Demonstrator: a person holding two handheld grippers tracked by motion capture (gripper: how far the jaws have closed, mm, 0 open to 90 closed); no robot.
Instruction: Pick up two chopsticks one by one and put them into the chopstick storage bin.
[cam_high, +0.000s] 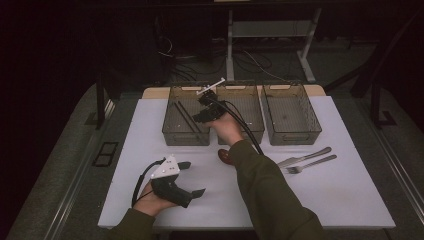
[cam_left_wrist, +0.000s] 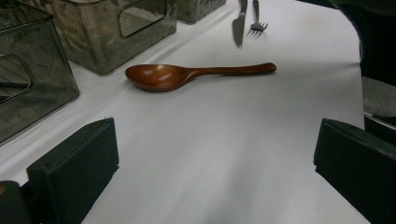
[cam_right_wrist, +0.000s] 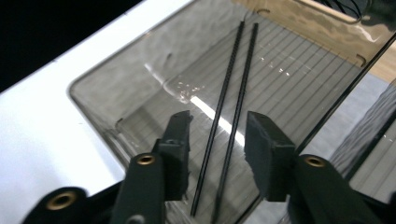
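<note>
Hovered the right gripper over the left bin at 11 o'clock on the bench, jaws parted, black chopsticks loose on the bin floor between them. Rested the left gripper at 7 o'clock, jaws wide, empty. No legible writing anywhere. Half-hid the wooden spoon behind the sleeve.

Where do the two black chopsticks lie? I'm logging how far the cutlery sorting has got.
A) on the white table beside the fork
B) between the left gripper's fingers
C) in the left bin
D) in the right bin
C: the chopsticks lie on the floor of the left bin, below the right gripper, whose fingers stand apart, clear of them.
</note>
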